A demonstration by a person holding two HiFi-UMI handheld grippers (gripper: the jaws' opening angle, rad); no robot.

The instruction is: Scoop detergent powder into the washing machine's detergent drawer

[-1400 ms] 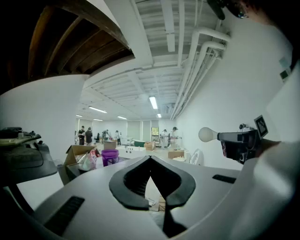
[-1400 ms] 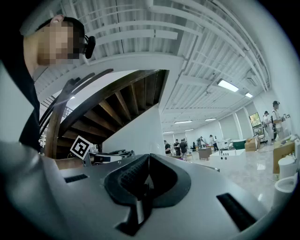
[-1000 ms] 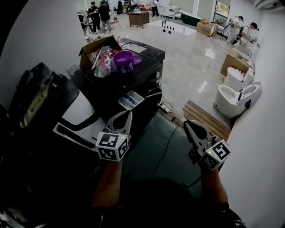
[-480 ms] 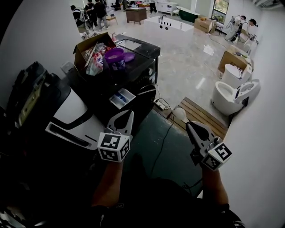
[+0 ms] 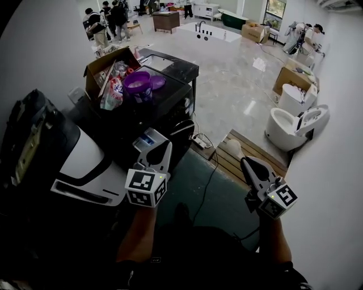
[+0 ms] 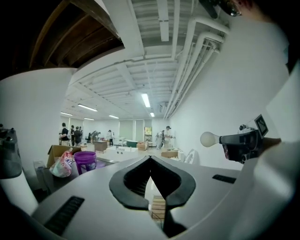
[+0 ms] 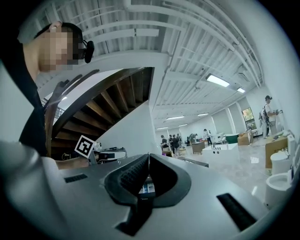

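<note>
The black washing machine [image 5: 170, 107] stands ahead with its detergent drawer [image 5: 146, 139] pulled out. On its top are a purple detergent tub [image 5: 138, 85] and a cardboard box [image 5: 105, 71] of packets. My left gripper [image 5: 164, 145] hovers just in front of the drawer, shut and empty. The tub [image 6: 85, 161] shows at the left of the left gripper view. My right gripper [image 5: 245, 162] is off to the right over the floor, shut. A white round thing [image 5: 231, 148] sits just beyond its tips; I cannot tell what it is. The drawer [image 7: 146, 187] shows through the right jaws.
A white machine [image 5: 85, 164] with a black bag [image 5: 28, 141] on it stands at the left. A wooden pallet [image 5: 224, 164], a floor cable [image 5: 207, 181] and a toilet [image 5: 289, 124] lie to the right. People [image 5: 105, 17] stand far back.
The washing machine and tub have slid left in the head view. The left gripper now lines up with the drawer. The white round thing has come into sight by the right gripper.
</note>
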